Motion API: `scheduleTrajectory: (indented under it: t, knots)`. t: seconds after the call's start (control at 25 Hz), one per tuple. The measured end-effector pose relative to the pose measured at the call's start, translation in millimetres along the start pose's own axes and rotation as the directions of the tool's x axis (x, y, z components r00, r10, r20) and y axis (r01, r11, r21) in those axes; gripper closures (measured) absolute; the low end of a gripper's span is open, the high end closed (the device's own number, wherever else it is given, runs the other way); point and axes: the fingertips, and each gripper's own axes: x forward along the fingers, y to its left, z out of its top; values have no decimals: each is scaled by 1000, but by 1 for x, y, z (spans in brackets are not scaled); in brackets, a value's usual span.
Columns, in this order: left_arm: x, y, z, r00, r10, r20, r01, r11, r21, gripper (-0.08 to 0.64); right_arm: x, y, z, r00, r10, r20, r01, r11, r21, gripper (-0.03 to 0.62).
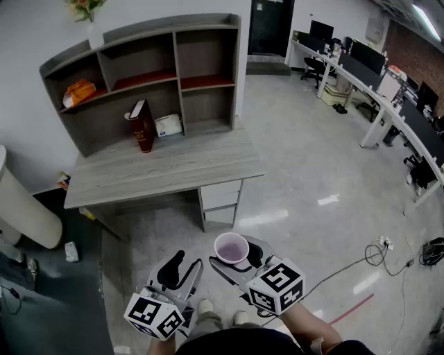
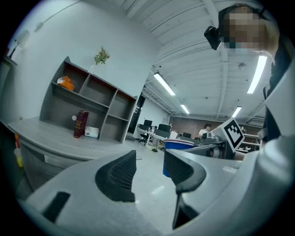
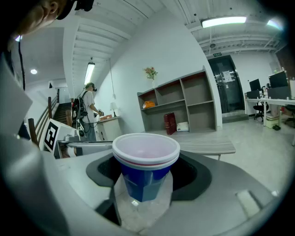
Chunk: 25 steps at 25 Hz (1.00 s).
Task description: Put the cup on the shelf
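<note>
A blue cup [image 1: 231, 248] with a white rim and pale pink inside stands upright between the jaws of my right gripper [image 1: 233, 261], which is shut on it. In the right gripper view the cup [image 3: 145, 173] fills the middle, with the black pads [image 3: 196, 173] pressing on both sides. My left gripper [image 1: 184, 270] hangs beside it, open, with nothing between its pads [image 2: 115, 175]. The grey shelf unit [image 1: 173, 76] stands far ahead at the back of a grey desk [image 1: 166, 170]. From the left gripper view the cup [image 2: 177, 145] shows just past the right jaw.
On the shelf are a dark red book [image 1: 142, 125], a white box [image 1: 168, 125] and an orange packet [image 1: 78, 91]. A vase of flowers [image 1: 89, 17] tops it. Drawers [image 1: 220, 197] hang under the desk. Office desks with monitors [image 1: 388, 90] line the right. Cables [image 1: 378, 253] lie on the floor.
</note>
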Motion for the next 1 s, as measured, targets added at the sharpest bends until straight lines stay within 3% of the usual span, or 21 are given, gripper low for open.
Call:
scheduleTrajectory:
  t: [0.6,1.0]
  knots:
    - [1,-3,-5,1000,13,-9,-13,1000,6,380,-2,-5,0,1000,20,14,-20,1000,18,285]
    - [-6,31,5,999,33,-30,-32,999,11,380,34,6,11,999,39,-13,-39,999,5,285]
